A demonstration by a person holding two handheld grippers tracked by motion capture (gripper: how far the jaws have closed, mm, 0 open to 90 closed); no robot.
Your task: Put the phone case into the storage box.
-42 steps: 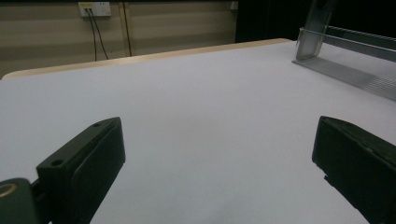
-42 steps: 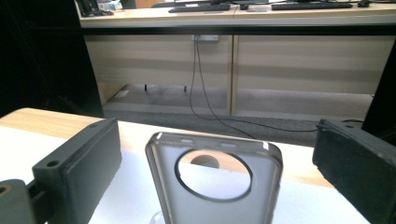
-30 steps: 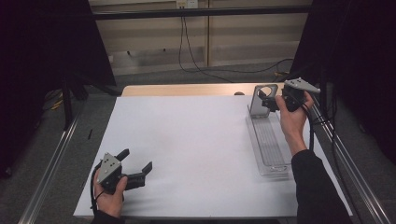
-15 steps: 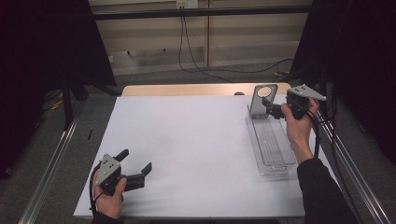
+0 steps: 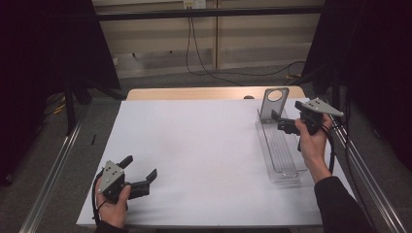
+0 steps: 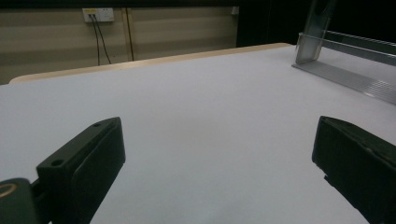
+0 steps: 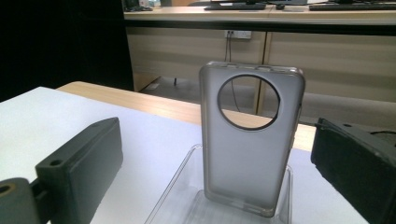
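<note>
A grey phone case (image 7: 251, 140) with a round camera hole is shown standing upright at the far end of a clear tray (image 5: 281, 150), at about two o'clock on the white table (image 5: 204, 145). Compared with a second earlier, the right gripper (image 5: 284, 127) has been drawn slightly back toward three o'clock; its jaws are spread and aimed at the case, so a grasp is judged not yet begun. The left gripper (image 5: 144, 177) is held spread at seven o'clock, holding nothing.
</note>
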